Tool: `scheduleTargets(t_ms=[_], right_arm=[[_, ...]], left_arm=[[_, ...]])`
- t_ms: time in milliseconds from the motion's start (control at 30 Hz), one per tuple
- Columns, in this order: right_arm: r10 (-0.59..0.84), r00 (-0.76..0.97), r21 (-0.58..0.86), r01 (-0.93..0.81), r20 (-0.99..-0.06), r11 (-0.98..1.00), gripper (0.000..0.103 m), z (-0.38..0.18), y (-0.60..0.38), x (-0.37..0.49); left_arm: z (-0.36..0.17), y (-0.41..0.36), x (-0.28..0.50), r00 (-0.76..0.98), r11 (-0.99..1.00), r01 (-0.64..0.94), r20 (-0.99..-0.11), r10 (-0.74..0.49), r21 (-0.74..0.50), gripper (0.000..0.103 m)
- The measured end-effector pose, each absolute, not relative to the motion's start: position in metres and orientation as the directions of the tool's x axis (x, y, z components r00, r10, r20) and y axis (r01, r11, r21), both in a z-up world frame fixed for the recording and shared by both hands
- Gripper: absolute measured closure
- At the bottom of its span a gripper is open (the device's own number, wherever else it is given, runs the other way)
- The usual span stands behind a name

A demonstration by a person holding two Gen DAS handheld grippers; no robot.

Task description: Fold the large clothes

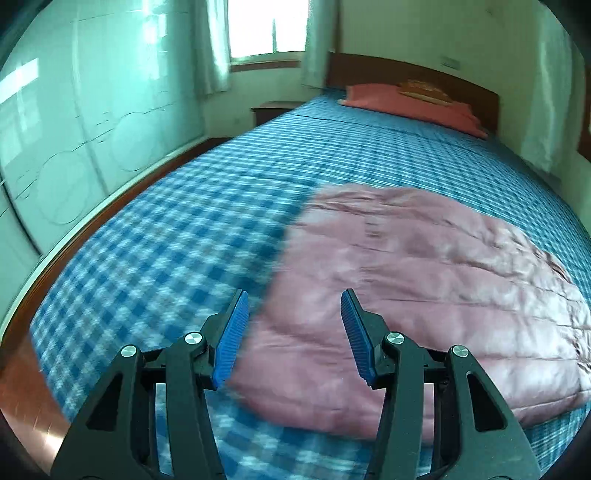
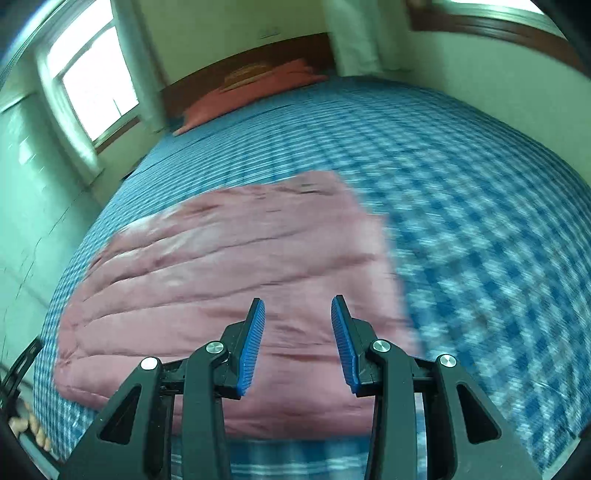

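A pink quilted garment (image 1: 424, 288) lies flat in a roughly rectangular shape on the blue checked bed sheet (image 1: 155, 240). My left gripper (image 1: 293, 295) is open and empty, hovering above the garment's near left edge. In the right wrist view the same pink garment (image 2: 229, 266) lies on the sheet (image 2: 480, 221). My right gripper (image 2: 297, 302) is open and empty above the garment's near right part. Both views are blurred by motion.
A red pillow (image 1: 410, 103) lies at the wooden headboard (image 1: 443, 77). A wardrobe with glossy doors (image 1: 66, 129) stands left of the bed, with a small nightstand (image 1: 273, 109) and a curtained window (image 1: 266, 29) beyond. The bed's wooden side rail (image 1: 33, 280) runs along the left.
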State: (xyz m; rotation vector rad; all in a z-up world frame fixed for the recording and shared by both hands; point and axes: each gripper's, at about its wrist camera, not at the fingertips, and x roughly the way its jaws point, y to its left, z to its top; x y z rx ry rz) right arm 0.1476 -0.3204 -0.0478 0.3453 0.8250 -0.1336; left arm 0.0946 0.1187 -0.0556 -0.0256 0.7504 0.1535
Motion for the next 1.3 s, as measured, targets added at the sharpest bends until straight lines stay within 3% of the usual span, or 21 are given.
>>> scheduleTargets(t_ms=[267,467,633,700,900,1200,1300], right_arm=[[0.044,0.644,0.138,0.096,-0.764,0.986,0.065,-0.048,-0.246,0.222],[-0.006,0.568,0.031,0.055,-0.823,0.998,0.065,-0.089,-0.217,0.253],[-0.002,0.554,0.036,0.057,-0.833,0.998,0.065,-0.104,-0.218,0.255],[0.011,0.564,0.053,0.059,-0.826,0.997,0.065,-0.093,-0.220,0.256],[0.013,0.604,0.083,0.087,-0.797,0.993,0.065,-0.071,-0.221,0.282],[0.007,0.545,0.061,0.082,-0.839,0.995,0.065,-0.109,-0.210,0.314],[0.019,0.575,0.077,0.076,-0.818,0.994,0.065,-0.093,-0.211,0.299]], left_arm=[[-0.071,0.030,0.142,0.710,0.987,-0.022,-0.693,0.125,0.157,0.052],[-0.116,-0.002,0.168,0.653,0.961,0.013,-0.730,0.202,0.277,0.052],[-0.134,0.002,0.172,0.642,0.970,0.023,-0.748,0.171,0.241,0.054],[-0.125,0.003,0.172,0.634,0.971,0.039,-0.757,0.158,0.235,0.059],[-0.093,-0.005,0.191,0.681,0.976,0.016,-0.717,0.149,0.218,0.059],[-0.133,-0.020,0.227,0.638,0.954,0.024,-0.740,0.215,0.298,0.061],[-0.118,-0.014,0.214,0.661,0.969,0.021,-0.730,0.171,0.245,0.061]])
